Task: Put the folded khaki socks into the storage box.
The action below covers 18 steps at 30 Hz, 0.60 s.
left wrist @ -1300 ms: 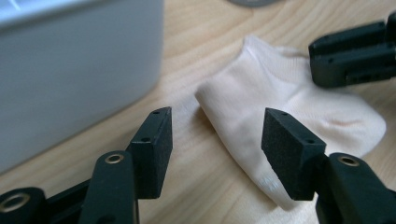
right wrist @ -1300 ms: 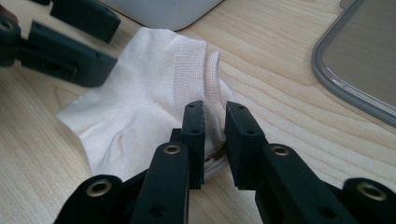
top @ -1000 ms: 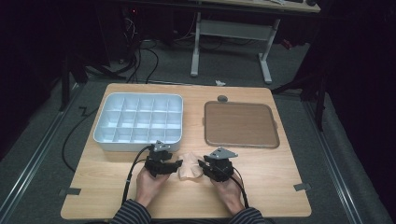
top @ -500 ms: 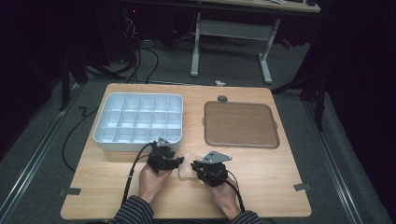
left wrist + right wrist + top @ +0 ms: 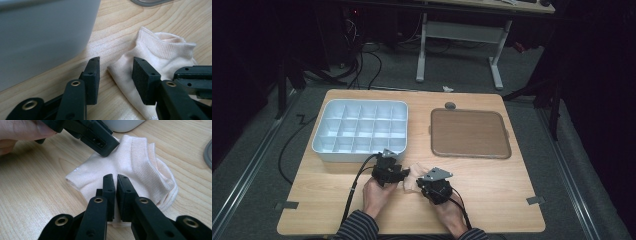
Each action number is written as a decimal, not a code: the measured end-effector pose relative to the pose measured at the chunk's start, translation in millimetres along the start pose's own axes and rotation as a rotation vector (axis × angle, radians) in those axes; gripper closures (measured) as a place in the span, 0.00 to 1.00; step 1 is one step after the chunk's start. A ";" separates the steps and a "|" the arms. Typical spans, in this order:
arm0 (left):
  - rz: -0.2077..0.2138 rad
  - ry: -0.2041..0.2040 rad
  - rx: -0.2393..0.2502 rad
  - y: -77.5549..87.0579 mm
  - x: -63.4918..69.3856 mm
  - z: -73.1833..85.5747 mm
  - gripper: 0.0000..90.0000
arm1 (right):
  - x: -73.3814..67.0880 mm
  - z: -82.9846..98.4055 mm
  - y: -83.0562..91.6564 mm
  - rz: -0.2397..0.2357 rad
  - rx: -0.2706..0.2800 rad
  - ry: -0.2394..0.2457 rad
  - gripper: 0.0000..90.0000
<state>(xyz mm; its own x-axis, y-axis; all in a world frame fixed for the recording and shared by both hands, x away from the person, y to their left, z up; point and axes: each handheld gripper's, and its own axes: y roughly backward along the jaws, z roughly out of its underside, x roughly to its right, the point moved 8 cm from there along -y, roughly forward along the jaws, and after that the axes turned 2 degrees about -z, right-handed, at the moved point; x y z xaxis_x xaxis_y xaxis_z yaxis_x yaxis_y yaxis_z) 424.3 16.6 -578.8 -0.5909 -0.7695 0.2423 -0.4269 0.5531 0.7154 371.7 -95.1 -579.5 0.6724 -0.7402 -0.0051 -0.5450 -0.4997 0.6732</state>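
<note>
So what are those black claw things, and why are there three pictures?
A person sits at a wooden table with a grabbing tool in each hand. One picture looks down from above; the other two come from little cameras riding on each tool. The left gripper has its fingers around an edge of a cream sock and has just been closing them. The right gripper has just squeezed almost shut, apparently pinching a fold of the sock. Farther back sit a white tray with compartments and a flat brown tray.
</note>
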 end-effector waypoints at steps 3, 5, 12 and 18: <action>0.014 0.010 -0.001 1.1 1.6 2.2 0.69 | -0.3 0.1 -0.4 0.003 0.004 0.000 0.96; 0.026 0.017 0.002 1.5 2.6 3.7 0.74 | -1.1 0.3 -0.4 0.006 0.006 0.000 0.96; 0.059 0.028 0.005 -0.3 3.8 4.5 0.88 | -3.2 0.6 -0.4 0.006 0.003 0.005 0.96; 0.081 0.034 0.013 -0.2 2.9 3.4 0.93 | -6.1 1.2 0.1 0.001 0.001 0.002 0.97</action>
<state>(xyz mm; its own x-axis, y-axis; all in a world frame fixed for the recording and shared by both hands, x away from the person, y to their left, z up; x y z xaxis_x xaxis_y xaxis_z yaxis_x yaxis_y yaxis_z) 420.3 15.3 -580.5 -0.6004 -0.7324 0.3212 -0.3874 0.6177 0.6843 367.0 -91.2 -580.3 0.6726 -0.7400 -0.0029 -0.5462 -0.4990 0.6728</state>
